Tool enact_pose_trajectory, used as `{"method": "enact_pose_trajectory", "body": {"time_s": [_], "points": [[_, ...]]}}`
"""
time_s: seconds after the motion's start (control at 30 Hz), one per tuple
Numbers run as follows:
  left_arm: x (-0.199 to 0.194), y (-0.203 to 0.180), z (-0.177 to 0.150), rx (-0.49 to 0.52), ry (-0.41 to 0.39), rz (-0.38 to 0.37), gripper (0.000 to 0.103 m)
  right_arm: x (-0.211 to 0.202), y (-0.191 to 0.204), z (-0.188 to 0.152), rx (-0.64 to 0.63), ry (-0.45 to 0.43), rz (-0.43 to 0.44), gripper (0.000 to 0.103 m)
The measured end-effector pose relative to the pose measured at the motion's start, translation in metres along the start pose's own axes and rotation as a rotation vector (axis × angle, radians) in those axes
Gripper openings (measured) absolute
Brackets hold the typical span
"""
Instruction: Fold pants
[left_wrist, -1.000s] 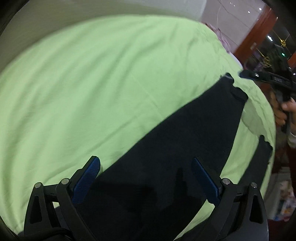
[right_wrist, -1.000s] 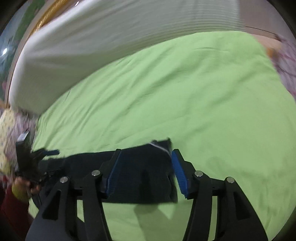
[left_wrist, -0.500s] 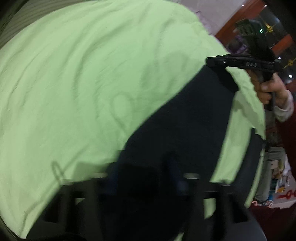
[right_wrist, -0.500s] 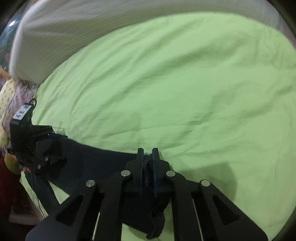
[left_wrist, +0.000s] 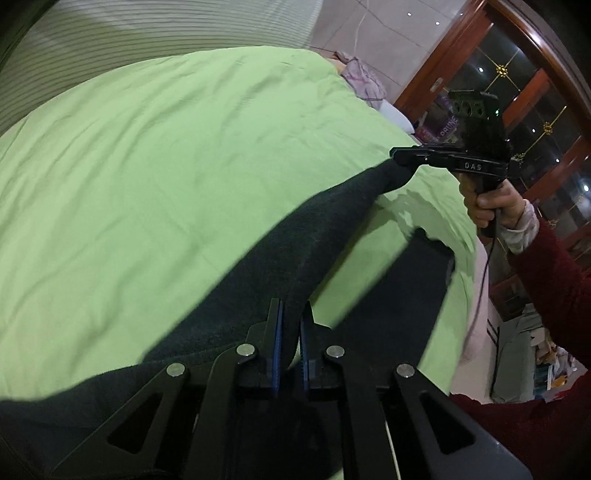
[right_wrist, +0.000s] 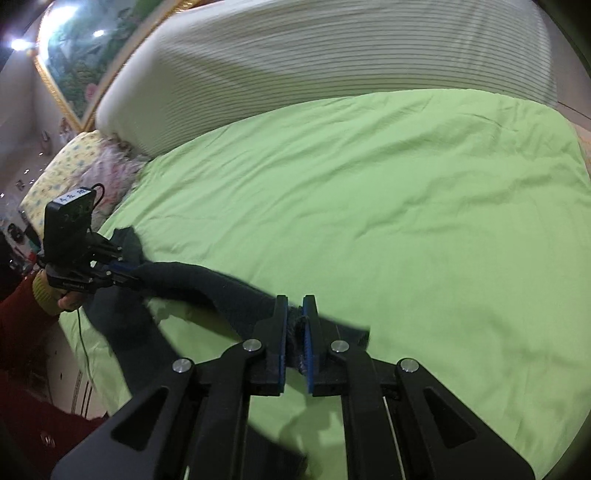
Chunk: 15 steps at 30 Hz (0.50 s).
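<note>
As a green sheet (right_wrist: 388, 192) covers the bed, dark pants (left_wrist: 295, 254) hang stretched above it between two tools.

A striped headboard (right_wrist: 332, 62), a gilt-framed picture (right_wrist: 92, 55) and wood-framed glass doors (left_wrist: 524, 92) ring the room. The left tool (left_wrist: 290, 332) is clamped on one end of a raised leg, the right tool (right_wrist: 294, 328) on its other end; the second leg lies flat near the bed's edge.

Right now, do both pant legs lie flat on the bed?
No: the left gripper and right gripper hold one leg of the pants raised, and only the other leg lies on the bed.
</note>
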<state>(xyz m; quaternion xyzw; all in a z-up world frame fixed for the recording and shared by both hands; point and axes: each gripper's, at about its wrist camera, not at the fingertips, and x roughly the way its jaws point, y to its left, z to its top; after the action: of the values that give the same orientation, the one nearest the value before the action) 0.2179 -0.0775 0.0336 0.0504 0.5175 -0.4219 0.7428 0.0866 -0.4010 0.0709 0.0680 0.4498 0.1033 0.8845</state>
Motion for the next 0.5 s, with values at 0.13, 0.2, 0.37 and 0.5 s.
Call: {"method": "enact_pose_trajectory", "body": {"time_s": [0.13,0.2,0.37,0.5], "points": [[-0.004,-0.016,-0.026,-0.015,-0.003,-0.003,0.006,-0.014,-0.003,-0.034,0.013,0.0,0.003,0.008],[-0.004,-0.026,-0.036,-0.023,-0.015,-0.013,0.006,-0.016,0.002,-0.046,0.02,-0.007,0.006,0.008],[-0.01,-0.037,-0.053,-0.041,-0.044,-0.039,0.006,-0.024,0.006,-0.071,0.008,-0.006,-0.003,0.008],[-0.023,-0.041,-0.061,-0.049,-0.067,-0.054,0.006,-0.038,0.012,-0.078,-0.009,-0.035,-0.022,0.008]]}}
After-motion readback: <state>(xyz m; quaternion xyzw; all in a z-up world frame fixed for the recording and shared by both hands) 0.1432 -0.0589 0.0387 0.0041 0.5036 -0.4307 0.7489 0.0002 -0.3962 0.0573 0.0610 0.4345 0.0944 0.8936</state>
